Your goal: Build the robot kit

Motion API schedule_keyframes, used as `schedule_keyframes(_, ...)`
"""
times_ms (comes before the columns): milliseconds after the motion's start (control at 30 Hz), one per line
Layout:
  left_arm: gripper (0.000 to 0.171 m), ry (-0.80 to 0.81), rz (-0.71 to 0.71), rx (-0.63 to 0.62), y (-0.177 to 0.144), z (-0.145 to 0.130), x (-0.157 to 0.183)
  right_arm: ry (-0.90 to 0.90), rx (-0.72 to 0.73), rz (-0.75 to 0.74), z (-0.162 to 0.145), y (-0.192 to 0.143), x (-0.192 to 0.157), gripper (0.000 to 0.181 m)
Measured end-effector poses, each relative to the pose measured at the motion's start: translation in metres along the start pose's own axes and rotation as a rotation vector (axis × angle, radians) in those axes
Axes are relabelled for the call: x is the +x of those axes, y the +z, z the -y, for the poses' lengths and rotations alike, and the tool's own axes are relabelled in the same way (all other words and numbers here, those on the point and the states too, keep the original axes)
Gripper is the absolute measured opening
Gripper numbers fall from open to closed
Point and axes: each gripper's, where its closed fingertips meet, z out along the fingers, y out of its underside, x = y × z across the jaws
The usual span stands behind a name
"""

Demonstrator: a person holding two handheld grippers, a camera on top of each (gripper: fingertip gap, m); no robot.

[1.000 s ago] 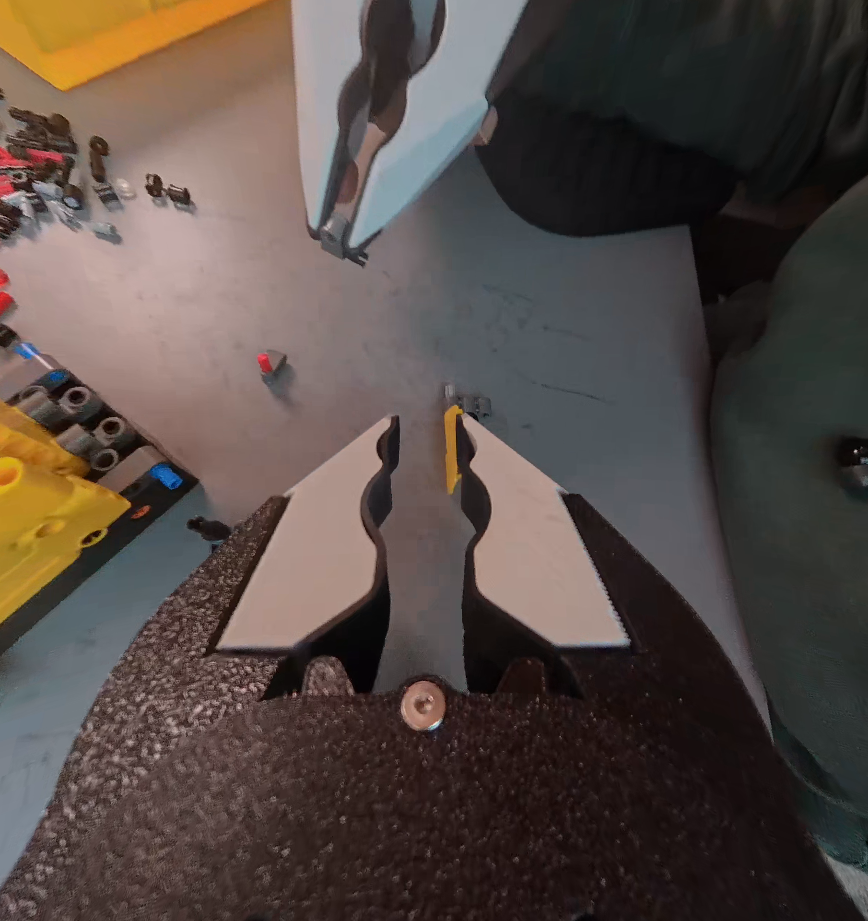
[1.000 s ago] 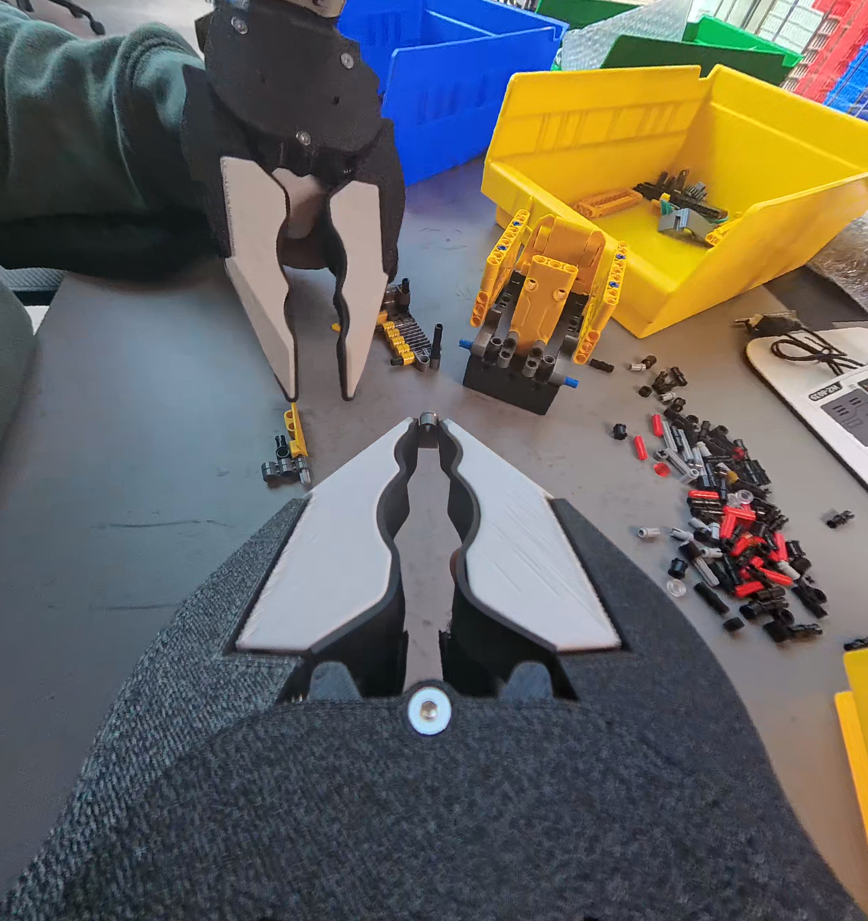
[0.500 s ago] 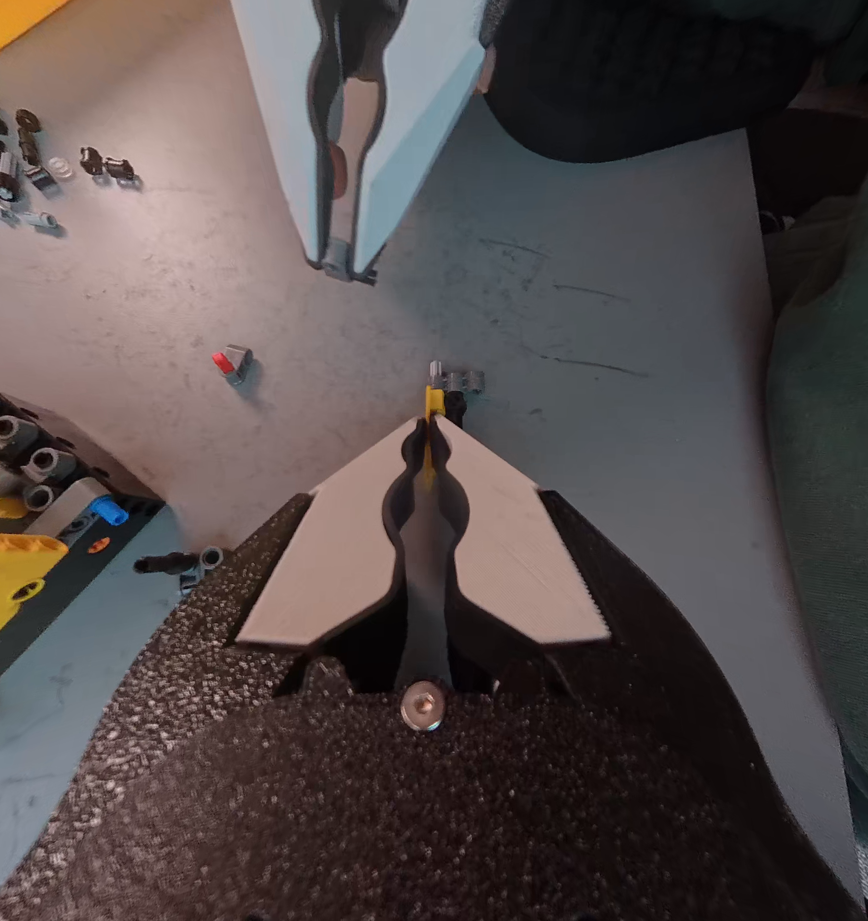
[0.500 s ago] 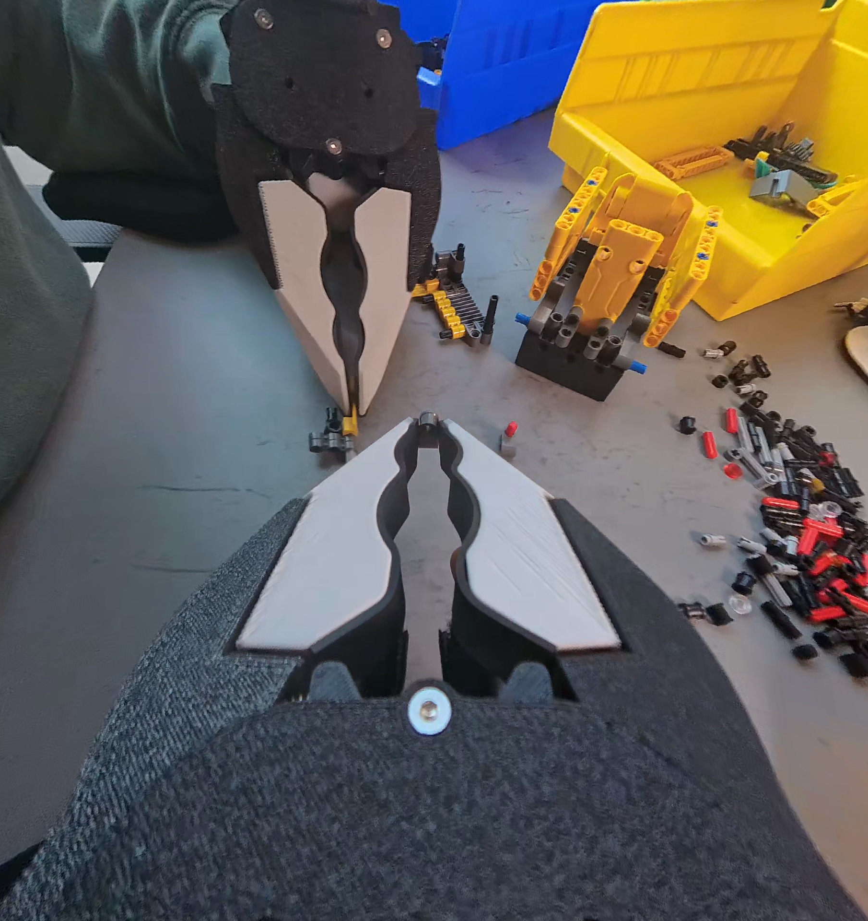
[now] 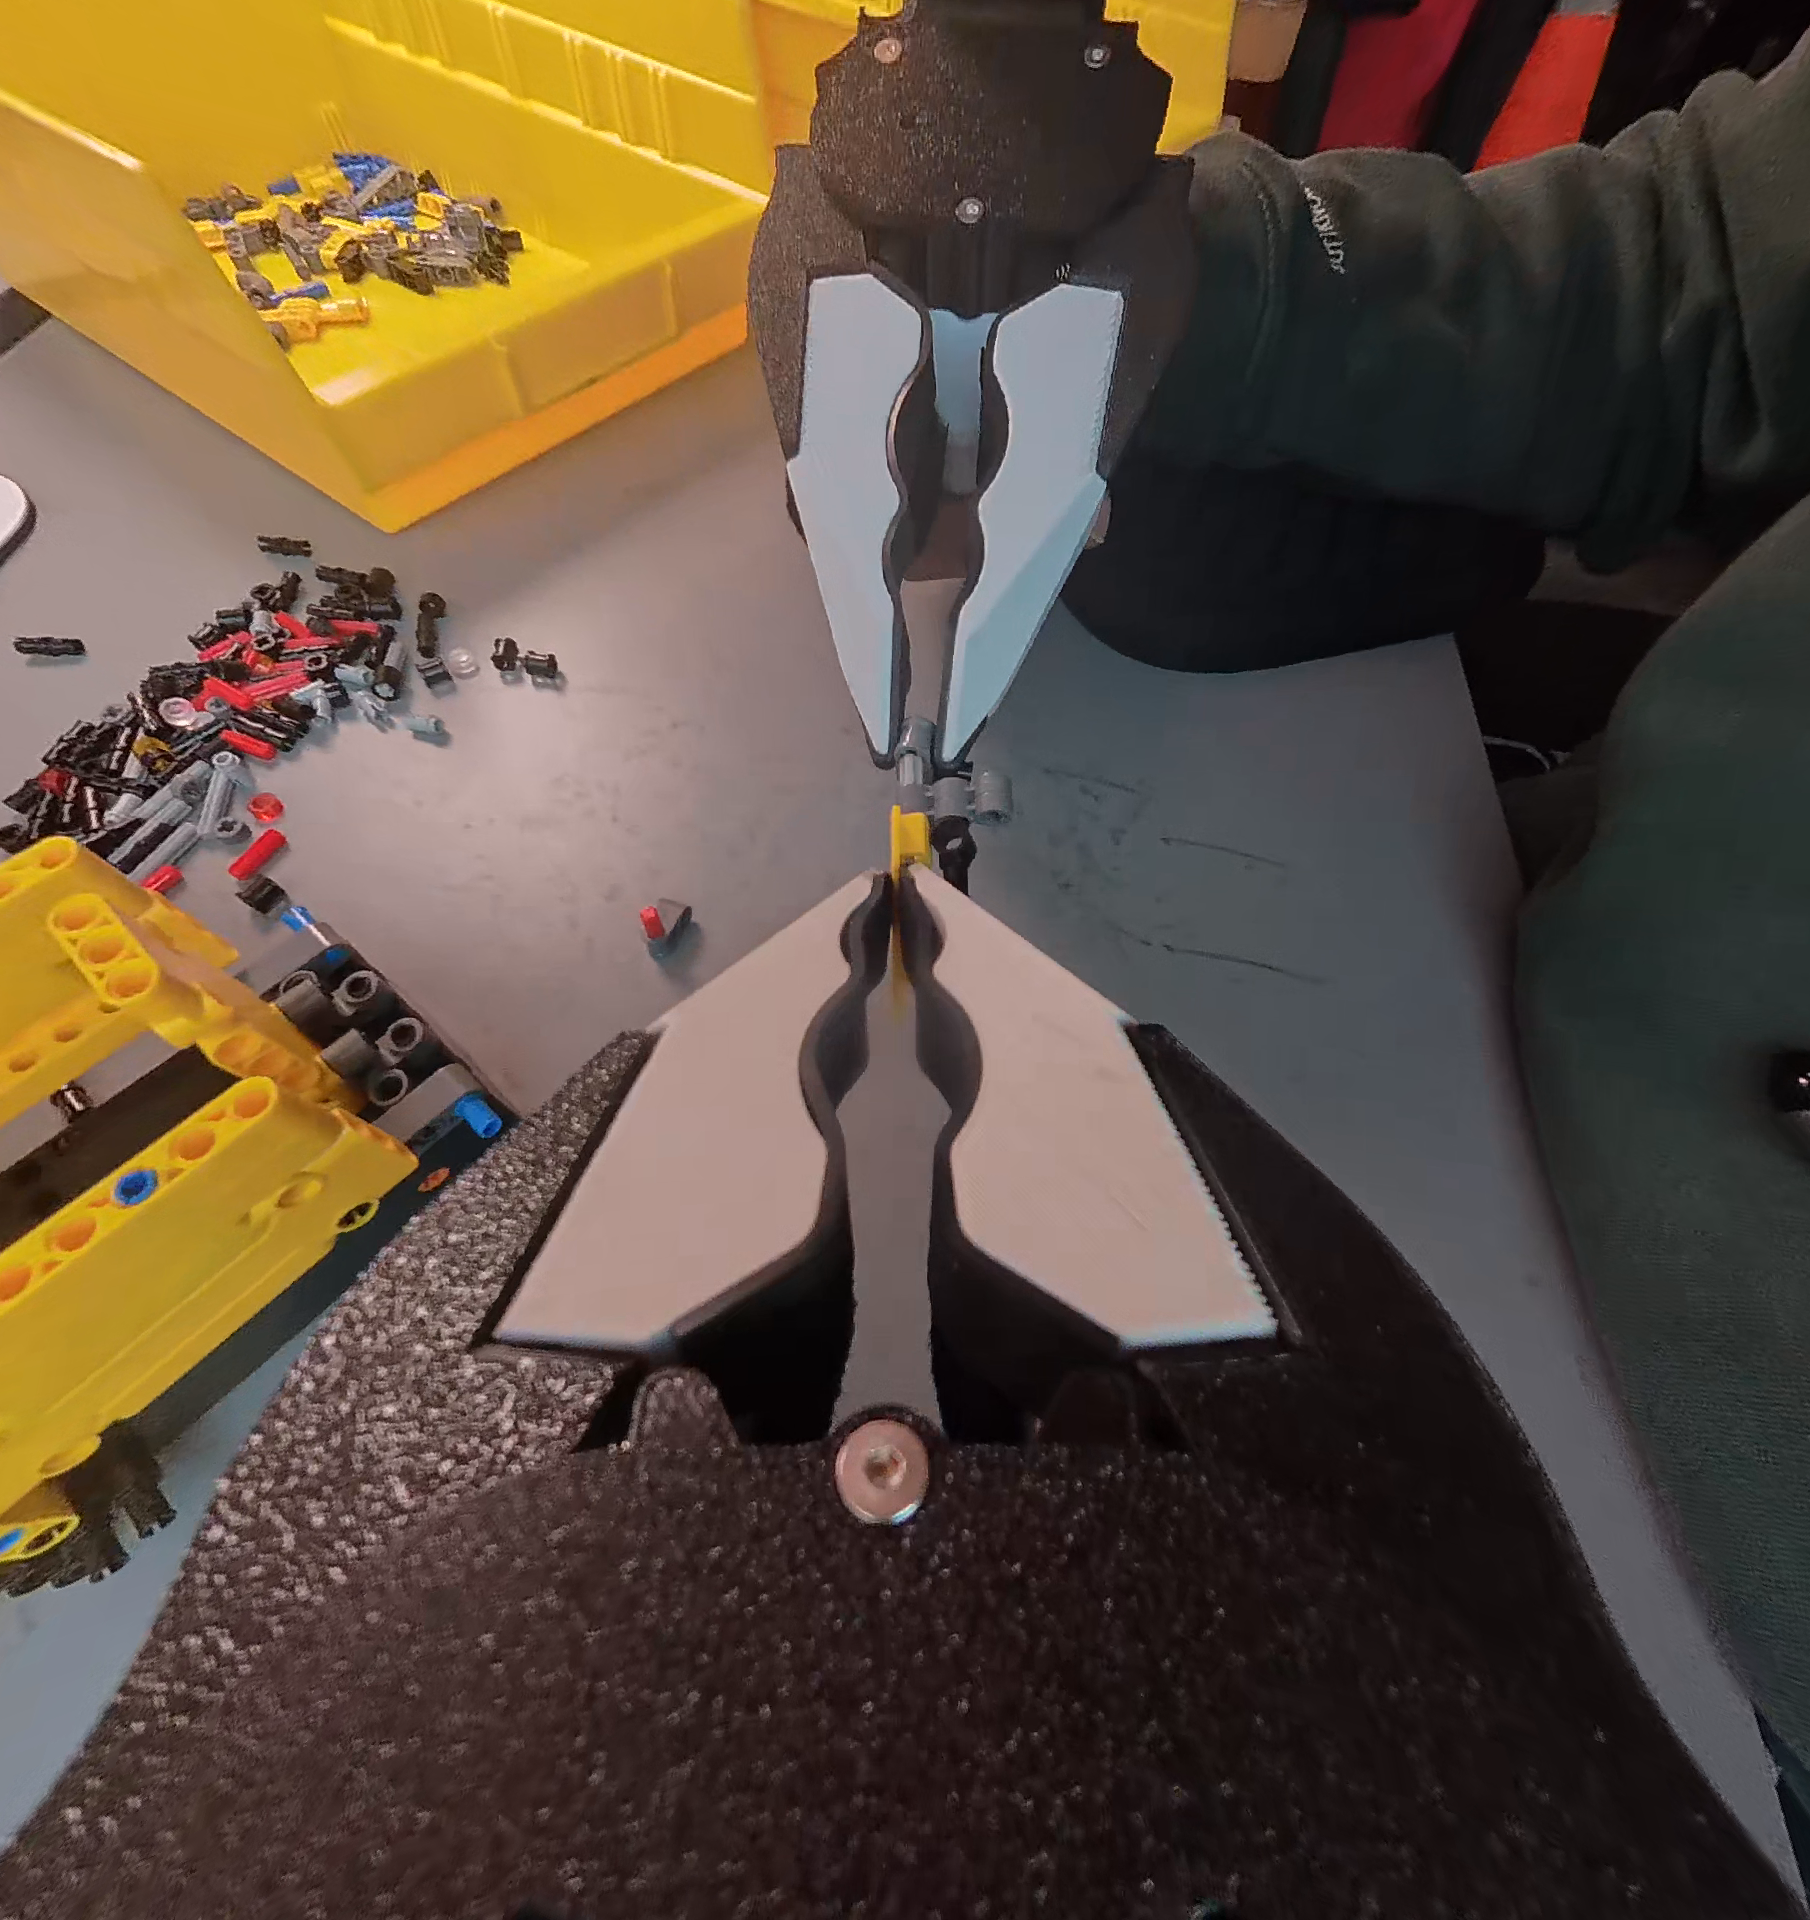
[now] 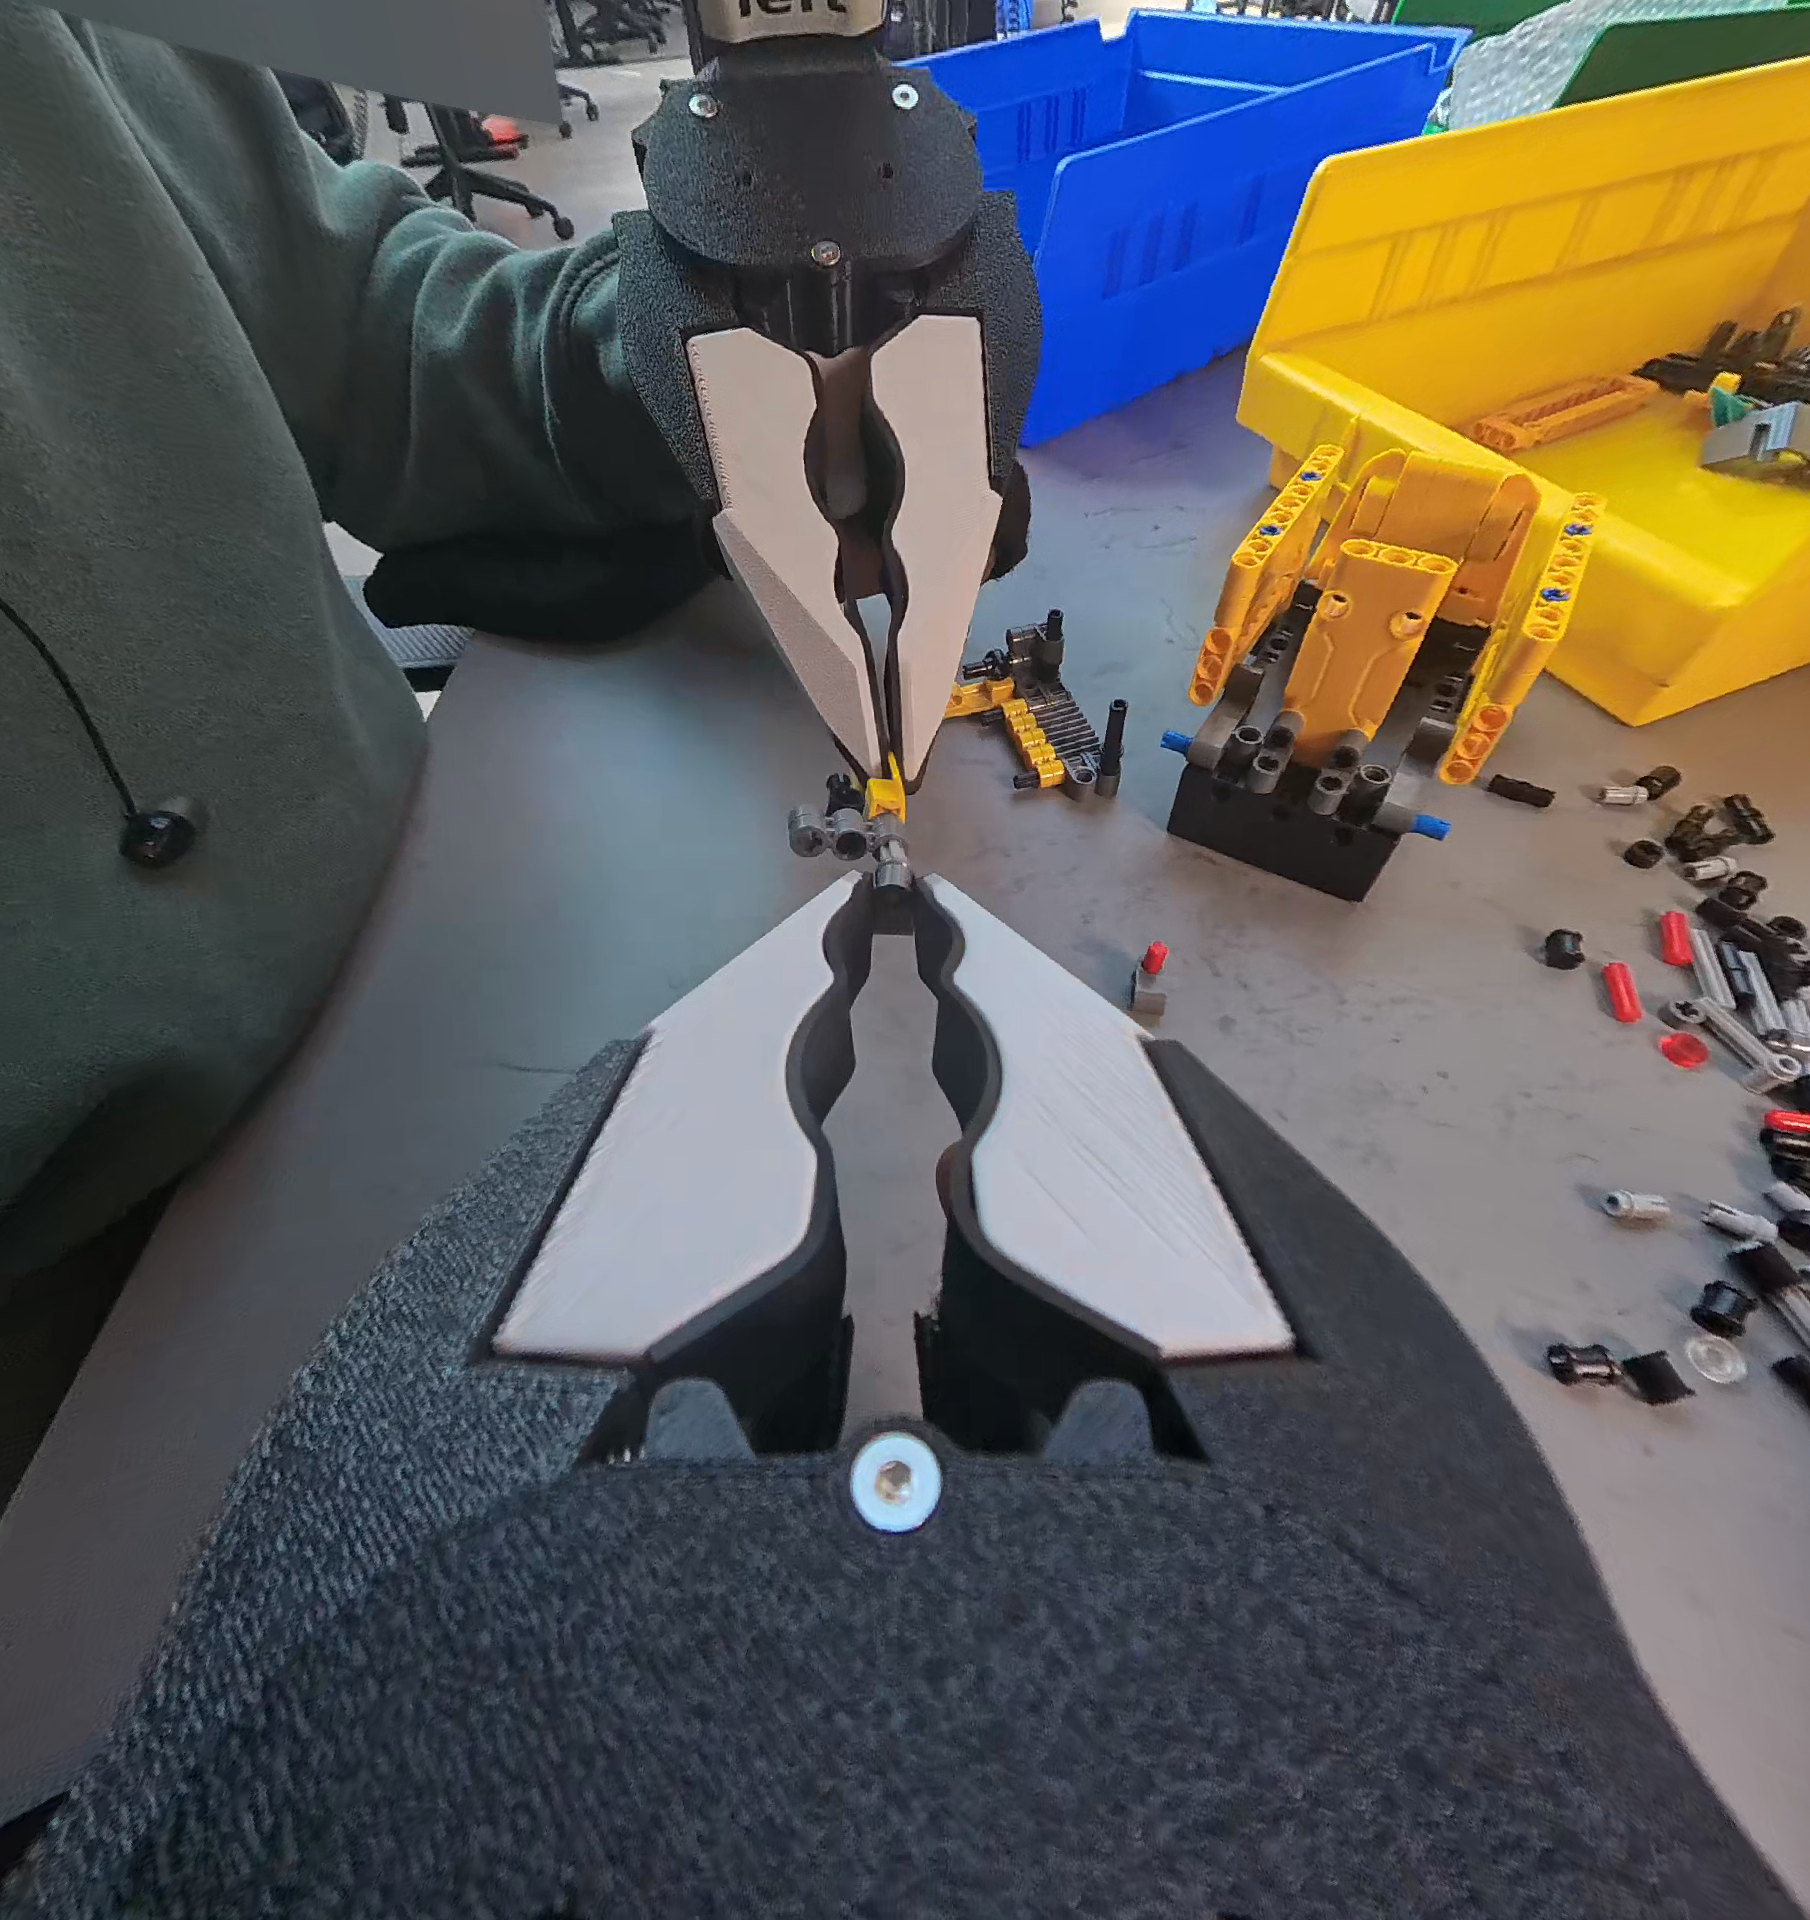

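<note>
Two hand-held grippers meet tip to tip over a grey counter. The left gripper has its jaws closed tight on a thin yellow piece, part of a small yellow, grey and black assembly that sticks out just past its tips. The right gripper has its jaws closed narrowly on a small grey pin, whose far end touches that assembly.

Beyond the right gripper's jaws and to their right sits a yellow bin, its open front facing the jaws; it holds a flat orange beam, a grey block and dark rods. To the left of that bin, farther back, stand two blue bins; their contents are hidden. Seen from the left gripper, a yellow bin lies beyond its jaws to the left, holding a heap of yellow, blue, grey and black pieces.

Between the yellow bin and the right jaws stands a yellow and black model. A scatter of red, black and grey pins lies right of those jaws, and a red and grey piece sits just beside them. Green sleeves flank both grippers.
</note>
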Motion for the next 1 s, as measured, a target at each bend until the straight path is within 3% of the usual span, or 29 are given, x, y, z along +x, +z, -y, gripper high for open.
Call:
schedule_keyframes(200, 0.000, 0.016, -0.049, 0.003, -0.003, 0.003, 0.010, 0.035, 0.046, 0.089, 0.005, -0.001, -0.011, 0.006)
schedule_keyframes(367, 0.000, 0.043, -0.072, -0.091, 0.000, -0.010, 0.018, 0.044, -0.025, 0.151, -0.008, 0.005, -0.021, 0.006)
schedule_keyframes(1000, 0.000, -0.039, -0.124, -0.189, 0.011, -0.031, 0.023, -0.003, -0.206, 0.144, -0.035, 0.015, -0.026, 0.005)
